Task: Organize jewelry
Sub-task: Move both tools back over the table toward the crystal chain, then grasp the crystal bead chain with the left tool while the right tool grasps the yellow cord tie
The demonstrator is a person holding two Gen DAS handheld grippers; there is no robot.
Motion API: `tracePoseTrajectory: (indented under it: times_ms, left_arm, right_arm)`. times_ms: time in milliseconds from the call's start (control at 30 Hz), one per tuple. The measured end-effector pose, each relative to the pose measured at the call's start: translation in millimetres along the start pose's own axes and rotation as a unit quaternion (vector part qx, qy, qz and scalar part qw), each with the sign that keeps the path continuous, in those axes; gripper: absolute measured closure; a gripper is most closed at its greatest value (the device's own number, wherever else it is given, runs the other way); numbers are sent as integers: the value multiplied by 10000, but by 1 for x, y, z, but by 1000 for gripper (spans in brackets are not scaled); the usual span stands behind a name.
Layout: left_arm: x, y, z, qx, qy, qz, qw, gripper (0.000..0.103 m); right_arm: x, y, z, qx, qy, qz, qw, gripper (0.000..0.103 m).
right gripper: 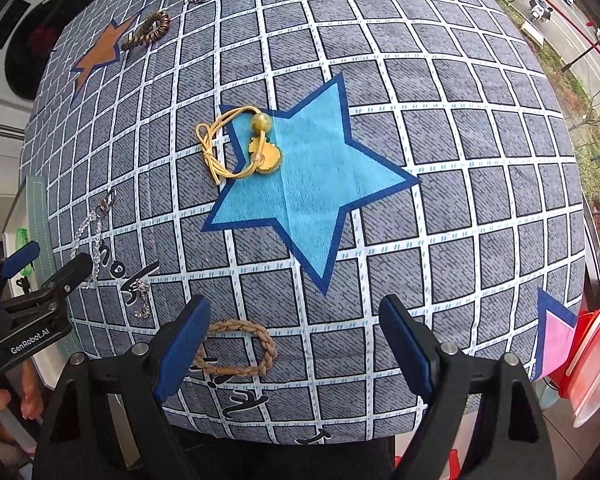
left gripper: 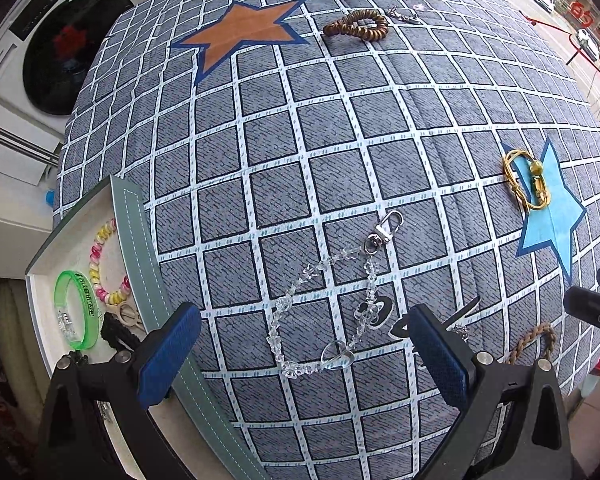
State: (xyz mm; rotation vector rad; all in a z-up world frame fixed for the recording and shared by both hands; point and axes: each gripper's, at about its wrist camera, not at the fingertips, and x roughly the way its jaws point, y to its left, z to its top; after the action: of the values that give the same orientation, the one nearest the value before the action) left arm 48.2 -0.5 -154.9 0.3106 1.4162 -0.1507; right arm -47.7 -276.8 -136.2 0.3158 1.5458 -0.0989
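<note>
A clear crystal bead chain (left gripper: 328, 300) with a silver clasp lies on the checked cloth, between the wide-apart fingers of my open left gripper (left gripper: 304, 356), untouched. My right gripper (right gripper: 296, 352) is open too; a tan braided bracelet (right gripper: 236, 350) lies beside its left pad, partly hidden by it. A gold cord bracelet (right gripper: 236, 148) with a green bead rests on the edge of the blue star (right gripper: 312, 188). At the table's left edge the open jewelry box (left gripper: 132, 232) holds a green band (left gripper: 76, 308) and a pink-yellow bead bracelet (left gripper: 104, 268).
A brown wooden bead bracelet (left gripper: 356, 26) lies by the orange star (left gripper: 244, 28) at the far side, with small silver pieces (left gripper: 400, 14) near it. A small silver chain (right gripper: 140, 300) lies near the left gripper (right gripper: 50, 260). A red-lidded container (right gripper: 592, 360) stands right; a washing machine (left gripper: 60, 48) left.
</note>
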Motion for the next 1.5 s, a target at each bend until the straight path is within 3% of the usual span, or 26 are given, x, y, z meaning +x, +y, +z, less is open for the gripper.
tracePoseTrajectory:
  times_ms: [367,533,767,900,1067,1133,1300,1367,1433,1500]
  left_arm:
    - [33,22,2,-232,184,-170,9994,0]
    - [40,34,0,-552,215,-475,9971,0]
    - [39,23,1,-412,143,-521,9977,0]
    - [30,11,2,-122,33,-579,9982,16]
    - [23,-1,2,128,-21,-619,9980,39]
    - [22,-3,1,172,-39,-637,9978,46]
    - [13,-26,-1,225,-46,-652,9976,77]
    - [3,-41,1,207,-41,-685,9974,79]
    - [-3,-45,3,155,-74,-727,9972,82]
    - [-8,-40,3,93,-98,-822,9965,84]
  right_arm:
    - [11,10,97,-355,-185,-181,9990,15]
    - [28,31,121,-531,-225,-336,9978,14]
    - [42,71,148,-769,-414,-516,9948,14]
    - [60,115,162,-1019,-440,-696,9914,14]
    - [78,153,149,-1200,-522,-757,9885,19]
    - [79,160,148,-1277,-555,-751,9874,26]
    - [76,177,136,-1466,-638,-709,9846,52]
    - [69,177,126,-1456,-668,-701,9846,64]
    - [65,182,122,-1422,-693,-699,9849,86]
    - [63,176,120,-1360,-696,-654,9861,89]
